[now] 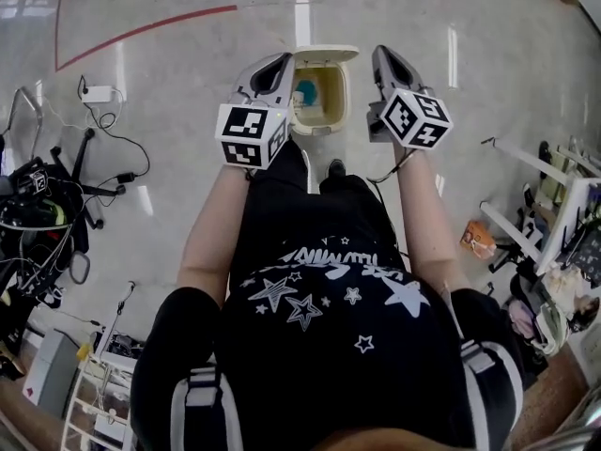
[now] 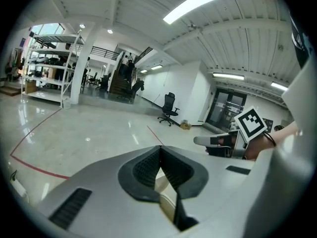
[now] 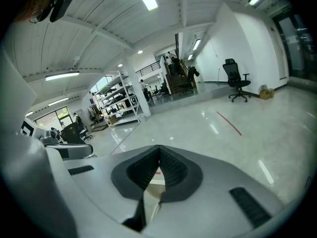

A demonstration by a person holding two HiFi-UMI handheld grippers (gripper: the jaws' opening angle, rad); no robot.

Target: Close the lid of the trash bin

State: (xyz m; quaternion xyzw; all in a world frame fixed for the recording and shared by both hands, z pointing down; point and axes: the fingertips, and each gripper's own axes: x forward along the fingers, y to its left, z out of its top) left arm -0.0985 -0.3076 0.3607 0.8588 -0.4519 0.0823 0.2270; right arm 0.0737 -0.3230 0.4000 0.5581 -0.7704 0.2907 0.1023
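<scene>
Right up close, a black shirt with white stars [image 1: 319,299], filling the bottom of the head view, both bare forearms reaching out ahead of it. At the end of the left forearm, the left tool [image 1: 280,62], marker cube toward the camera, tip lying over the left rim of the trash bin [image 1: 319,128] from this angle; contact impossible to judge. In the left gripper view, left tool [image 2: 159,150] with jaws together, ribbed pads meeting at the tip, nothing clamped, only a sliver of beige bin showing through the gap behind them. Off to its side there, the right tool [image 2: 198,141], level and pointing the same way. Back in the head view, right tool [image 1: 383,54] just beside the bin's right edge, apart from the left one by the width of the bin. Same story in the right gripper view: right tool [image 3: 159,148] closed on itself, empty, pale bin glimpsed below. Trash bin standing on the glossy floor [image 1: 188,139] between the 2 tools, just past a dark shoe [image 1: 335,168]; beige, lid [image 1: 324,54] up and open, tipped back at the far side, something blue [image 1: 305,92] down inside. Farther out, a red line [image 1: 141,31] curving across the floor, a tangle of cables [image 1: 56,205] at the left, 1 office chair [image 2: 169,109] well beyond, shelving [image 2: 52,63] at the far left of the hall.
</scene>
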